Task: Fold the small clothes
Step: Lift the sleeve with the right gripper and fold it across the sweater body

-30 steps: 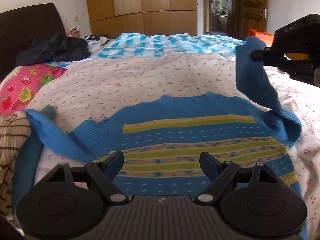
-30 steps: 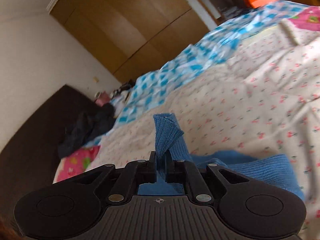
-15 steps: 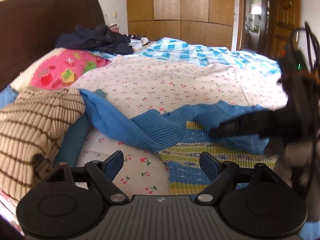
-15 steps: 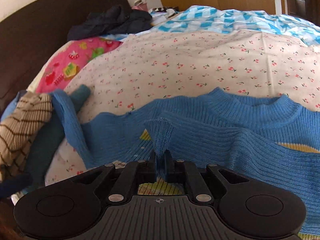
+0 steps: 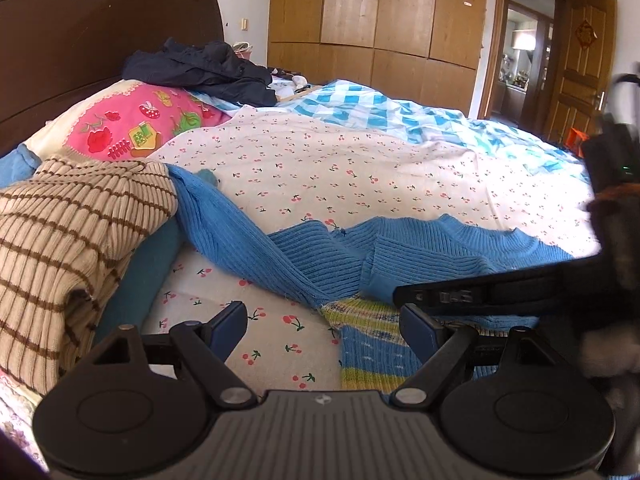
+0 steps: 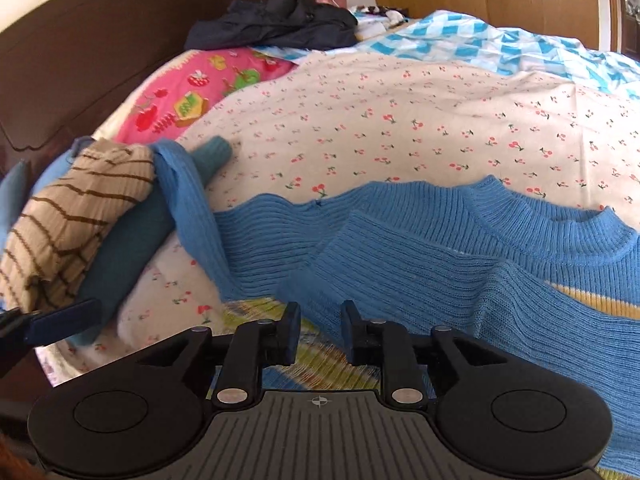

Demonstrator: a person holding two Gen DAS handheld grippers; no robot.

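A blue knit sweater (image 5: 420,248) with yellow-green stripes lies flat on the cherry-print sheet (image 5: 340,168). One sleeve (image 6: 400,264) lies folded across its chest. The other sleeve (image 5: 224,228) stretches left toward a clothes pile. My right gripper (image 6: 320,320) hovers low over the folded sleeve's cuff; its jaws are opening and the pads no longer press the knit. In the left wrist view its black finger (image 5: 480,292) reaches in from the right. My left gripper (image 5: 322,318) is open above the sweater's left edge, holding nothing.
A beige brown-striped knit (image 5: 68,240) and a teal garment (image 5: 148,276) are piled at the left. A pink pillow (image 5: 132,132), dark clothes (image 5: 208,68) and the brown headboard (image 5: 100,40) lie behind. A blue chequered quilt (image 5: 360,104) covers the far bed.
My right gripper carried the raised sleeve down and across the sweater's chest, then parted its jaws and let the cuff go. The left gripper swung left, then held still.
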